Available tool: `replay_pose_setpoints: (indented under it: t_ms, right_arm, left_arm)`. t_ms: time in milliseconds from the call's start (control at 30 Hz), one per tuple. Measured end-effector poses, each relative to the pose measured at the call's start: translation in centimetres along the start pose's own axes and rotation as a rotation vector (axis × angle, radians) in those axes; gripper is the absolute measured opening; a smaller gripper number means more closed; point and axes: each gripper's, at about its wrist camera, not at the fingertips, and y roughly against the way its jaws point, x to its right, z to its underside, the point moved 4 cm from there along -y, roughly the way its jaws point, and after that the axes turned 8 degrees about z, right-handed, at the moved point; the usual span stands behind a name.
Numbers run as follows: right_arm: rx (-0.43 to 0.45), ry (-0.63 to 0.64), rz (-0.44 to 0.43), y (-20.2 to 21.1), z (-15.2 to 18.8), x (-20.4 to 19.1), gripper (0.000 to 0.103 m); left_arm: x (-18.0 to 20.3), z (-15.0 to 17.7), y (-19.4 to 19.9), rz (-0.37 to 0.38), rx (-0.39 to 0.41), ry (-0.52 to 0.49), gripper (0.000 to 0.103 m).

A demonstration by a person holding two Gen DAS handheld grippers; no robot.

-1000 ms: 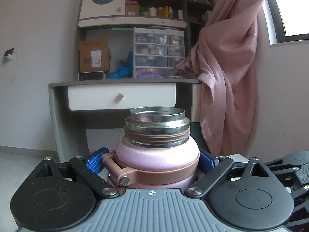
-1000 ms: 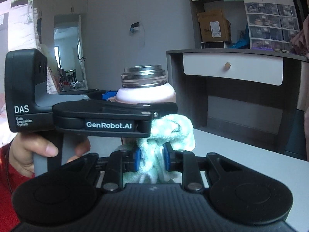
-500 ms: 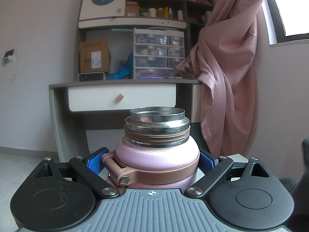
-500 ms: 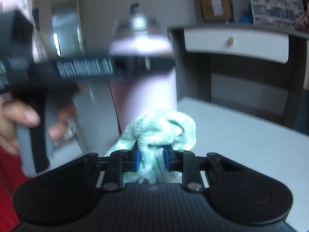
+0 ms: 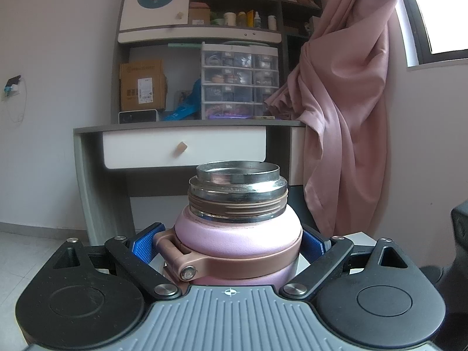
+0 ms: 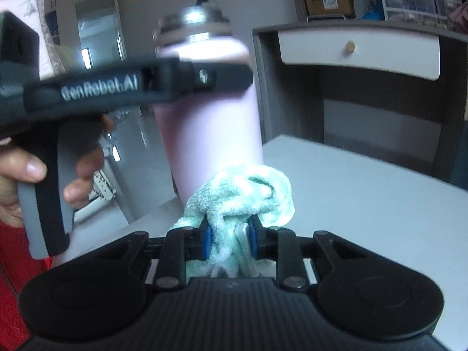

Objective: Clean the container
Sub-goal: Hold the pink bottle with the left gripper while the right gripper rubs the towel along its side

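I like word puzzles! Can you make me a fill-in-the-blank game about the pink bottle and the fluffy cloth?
1. The left gripper is clamped around the pink bottle, which has no ____ on its metal mouth.
2. The right gripper pinches a fluffy cloth whose colour is pale ____.
3. The cloth sits near the ____ end of the bottle.
4. The white drawer has one small ____ on its front.

Missing words: lid; green; bottom; knob

1 flask (image 5: 238, 234), 1 cloth (image 6: 239, 199), 2 grippers (image 5: 231, 242) (image 6: 228, 239)
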Motion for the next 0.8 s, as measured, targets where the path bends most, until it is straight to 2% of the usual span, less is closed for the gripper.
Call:
replay_pose_setpoints:
  t_ms: [267,433,567,800]
  right_arm:
    - [0.103,-0.003,0.005,1.6,-2.7,0.8,0.024]
    - [0.137,0.001,0.016,1.6,-4.1,0.9,0.024]
    - [0.124,-0.003,0.018,1.4,-3.5,0.9,0.024]
    - [0.021,0.019,0.063,-0.2,-1.4,0.5,0.024]
  left_arm:
    - [0.1,-0.1,0.0,-0.001,-0.001,-0.001,0.094]
    - [0.2,-0.1,0.0,-0.002,-0.001,0.000,0.094]
    - [0.2,-0.1,0.0,-0.002,-0.001,0.000,0.094]
    - [0.0,-0.1,0.0,-0.001,-0.002,0.000,0.094]
